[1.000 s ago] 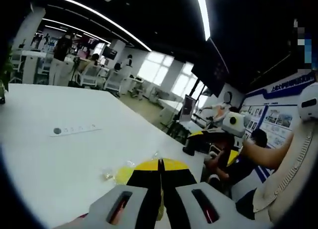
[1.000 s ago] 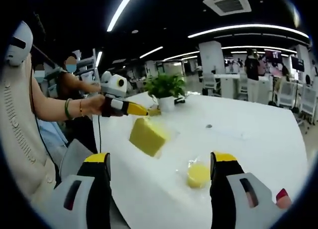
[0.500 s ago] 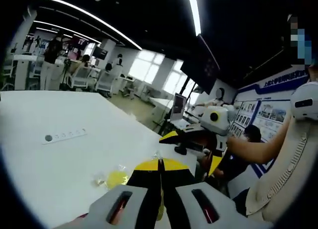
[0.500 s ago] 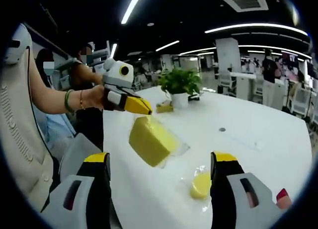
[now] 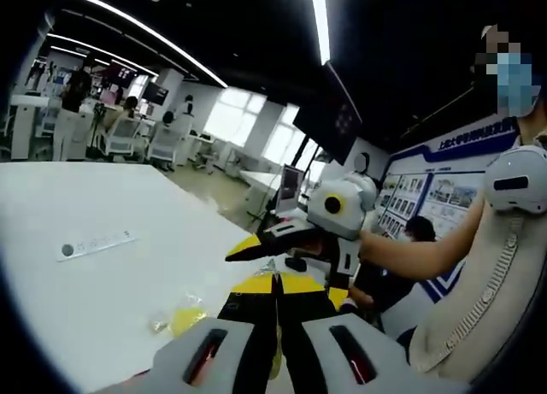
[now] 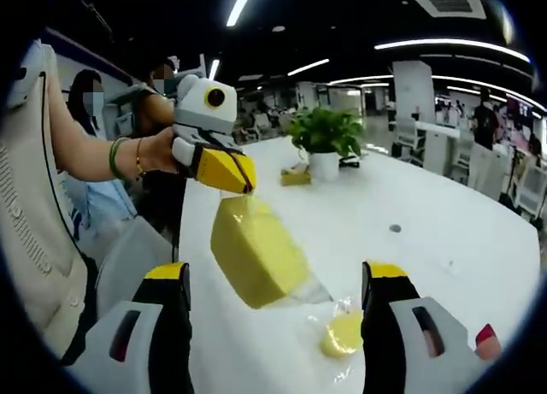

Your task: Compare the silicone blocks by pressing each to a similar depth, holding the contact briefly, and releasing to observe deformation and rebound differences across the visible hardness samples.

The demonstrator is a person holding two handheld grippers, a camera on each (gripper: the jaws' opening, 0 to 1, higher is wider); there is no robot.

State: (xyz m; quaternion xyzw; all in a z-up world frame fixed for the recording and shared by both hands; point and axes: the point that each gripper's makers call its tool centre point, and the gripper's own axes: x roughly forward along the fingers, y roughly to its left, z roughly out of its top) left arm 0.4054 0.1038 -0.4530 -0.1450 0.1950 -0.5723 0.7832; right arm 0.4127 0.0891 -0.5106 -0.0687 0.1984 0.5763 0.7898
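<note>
Right gripper view: left tool [image 6: 244, 182] pinching raised yellow block [image 6: 256, 253].

silicone blocks counted: 2 — one large yellow block [image 6: 256, 255], one small round yellow block [image 6: 342, 334] | claws seen: 2 — left claw [image 6: 224, 170], right claw [image 6: 273, 279] | potted plant [image 6: 325, 138]: 1 | white power strip [image 5: 92, 244] on tabletop [image 6: 427, 240]: 1

left tongs [image 6: 244, 182] clamped together, raised in the person's hand [image 6: 158, 150]; right tongs [image 6: 278, 279] spread wide, jaws well apart.
</note>
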